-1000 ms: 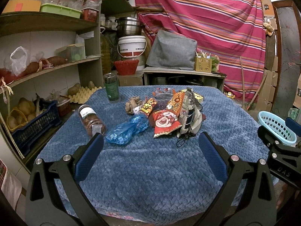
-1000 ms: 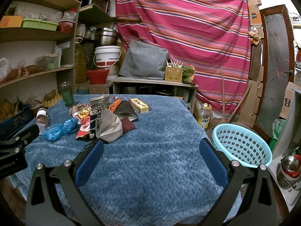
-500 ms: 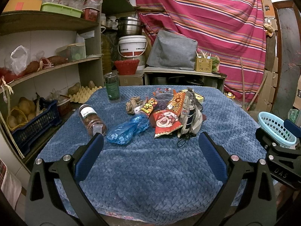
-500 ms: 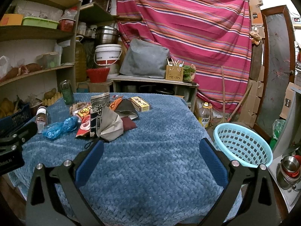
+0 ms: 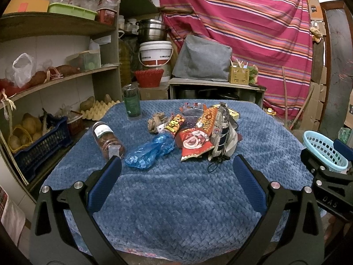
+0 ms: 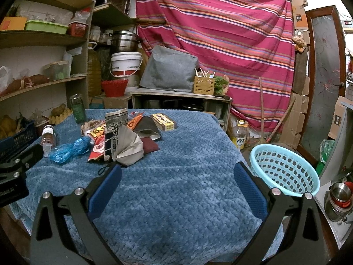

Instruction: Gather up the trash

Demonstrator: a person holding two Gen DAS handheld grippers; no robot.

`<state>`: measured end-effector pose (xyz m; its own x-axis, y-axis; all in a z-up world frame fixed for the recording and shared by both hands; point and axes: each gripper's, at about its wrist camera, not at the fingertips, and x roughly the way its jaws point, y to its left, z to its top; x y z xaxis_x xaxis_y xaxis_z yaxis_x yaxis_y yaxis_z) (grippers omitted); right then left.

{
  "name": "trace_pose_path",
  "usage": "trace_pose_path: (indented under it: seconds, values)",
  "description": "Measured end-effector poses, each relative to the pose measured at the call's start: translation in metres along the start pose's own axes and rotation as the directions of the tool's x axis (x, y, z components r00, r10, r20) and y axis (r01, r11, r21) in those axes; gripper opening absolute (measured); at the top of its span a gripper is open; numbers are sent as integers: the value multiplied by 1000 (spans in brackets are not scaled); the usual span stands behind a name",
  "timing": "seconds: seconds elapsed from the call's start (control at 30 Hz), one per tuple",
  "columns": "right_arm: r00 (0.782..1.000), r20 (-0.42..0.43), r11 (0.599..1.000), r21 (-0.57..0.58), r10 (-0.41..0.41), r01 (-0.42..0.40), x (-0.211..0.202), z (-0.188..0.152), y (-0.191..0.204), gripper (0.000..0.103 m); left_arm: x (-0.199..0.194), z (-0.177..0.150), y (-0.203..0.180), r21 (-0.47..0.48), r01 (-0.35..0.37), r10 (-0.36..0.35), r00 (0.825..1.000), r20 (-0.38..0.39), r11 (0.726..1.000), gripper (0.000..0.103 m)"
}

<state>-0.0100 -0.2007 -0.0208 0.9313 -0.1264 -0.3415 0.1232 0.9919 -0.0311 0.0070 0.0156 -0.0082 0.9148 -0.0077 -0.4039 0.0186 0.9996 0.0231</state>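
Note:
A heap of trash lies mid-table on the blue cloth (image 5: 176,198): a crumpled blue plastic bag (image 5: 150,152), a red snack wrapper (image 5: 194,145), an orange wrapper (image 5: 207,119), a grey paper bag (image 6: 129,145) and a crumpled brown paper (image 5: 155,121). A light blue basket (image 6: 284,170) stands off the table's right side. My left gripper (image 5: 176,174) is open and empty, short of the heap. My right gripper (image 6: 177,176) is open and empty over the cloth, between the heap and the basket.
A lying jar (image 5: 108,139) and an upright green bottle (image 5: 132,103) stand left of the heap. A yellow box (image 6: 164,122) lies behind it. Shelves (image 5: 55,81) with produce and crates line the left side. A steel cup (image 6: 339,194) sits at far right.
Both grippers have drifted slightly; the right gripper has moved a little forward toward the table. Nothing was taken hold of and both stay open.

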Motion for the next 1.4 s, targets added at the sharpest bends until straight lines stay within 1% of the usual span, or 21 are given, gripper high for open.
trace_pose_path:
  seconds: [0.27, 0.4, 0.53, 0.67, 0.77, 0.8, 0.87, 0.93, 1.0, 1.07, 1.2, 1.27, 1.3, 1.4]
  values:
    - [1000, -3, 1000, -9, -12, 12, 5, 0, 0, 99, 2, -5, -6, 6, -3, 3, 1000, -2, 1000, 98]
    - [999, -6, 999, -44, -32, 31, 15, -1, 3, 99, 7, -5, -6, -1, -8, 8, 1000, -14, 1000, 98]
    - [999, -16, 999, -30, -30, 29, 23, 3, -1, 99, 17, -3, 1, 1, -34, 34, 999, -30, 999, 98]
    - [999, -13, 998, -44, -36, 36, 34, 9, -5, 99, 32, 2, 8, 1, -59, 59, 997, -57, 998, 98]
    - [999, -9, 997, -52, -51, 50, 44, 18, -9, 99, 43, 9, 13, 14, -102, 103, 993, -62, 995, 98]
    - [998, -9, 997, -52, -58, 58, 47, 23, -11, 99, 48, 15, 18, 2, -109, 109, 992, -65, 994, 98]
    - [998, -13, 997, -50, -67, 66, 52, 30, -14, 99, 53, 23, 26, -32, -95, 92, 993, -75, 995, 98]
    - [998, -14, 998, -25, -65, 65, 57, 40, -18, 99, 59, 29, 33, -55, -64, 59, 995, -85, 996, 98]
    - [998, -25, 999, 0, -53, 53, 63, 46, -20, 99, 64, 33, 38, -62, -65, 60, 994, -86, 996, 98]
    - [998, -40, 999, 7, -38, 39, 73, 55, -19, 99, 73, 38, 40, -58, -82, 76, 993, -90, 995, 98]
    - [998, -62, 1000, -14, -19, 18, 94, 61, -8, 99, 101, 44, 40, -37, -77, 72, 991, -116, 996, 98]
    - [995, -102, 1000, -26, -17, 14, 103, 56, -5, 99, 114, 44, 39, -25, -82, 78, 989, -124, 996, 98]
    - [994, -106, 1000, -28, -16, 13, 105, 52, -4, 99, 125, 41, 38, -14, -79, 76, 988, -137, 997, 98]
    - [989, -140, 998, -54, -38, 30, 115, 38, -2, 99, 151, 26, 39, 5, -106, 105, 976, -193, 994, 98]
